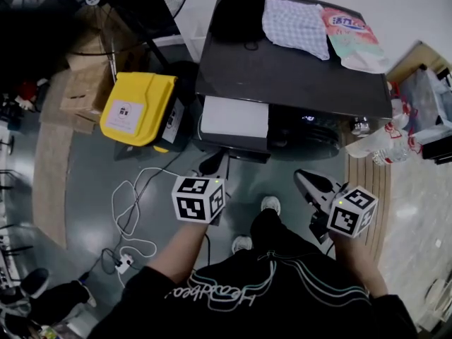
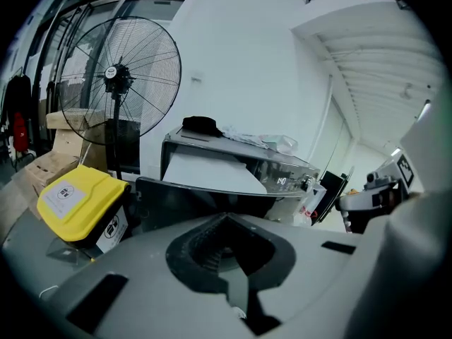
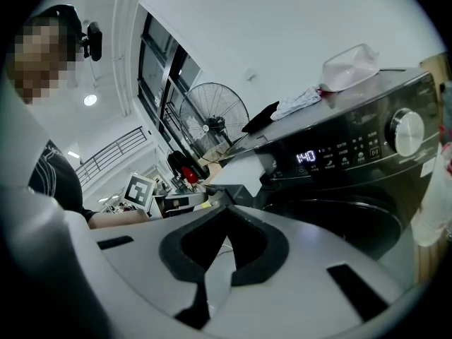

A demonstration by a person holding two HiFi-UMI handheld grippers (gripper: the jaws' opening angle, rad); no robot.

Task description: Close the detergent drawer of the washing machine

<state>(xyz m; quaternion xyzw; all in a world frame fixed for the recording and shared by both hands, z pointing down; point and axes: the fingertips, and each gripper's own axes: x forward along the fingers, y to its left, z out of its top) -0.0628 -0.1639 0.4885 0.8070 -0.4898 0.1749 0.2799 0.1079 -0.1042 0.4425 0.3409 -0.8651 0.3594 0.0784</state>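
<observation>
Detergent drawer [image 1: 234,117]: pulled out of washing machine [image 1: 296,76], contents unseen. My left gripper [image 1: 212,164], right gripper [image 1: 302,177]: jaws together, holding nothing.

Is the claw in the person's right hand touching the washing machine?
Apart. The head view shows bare floor between the right claw and the washing machine; the right gripper view looks at its front from a distance.

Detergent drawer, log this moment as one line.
white detergent drawer: pulled out of dark washing machine | left gripper: jaws shut, empty, near its front | right gripper: jaws shut, empty
</observation>
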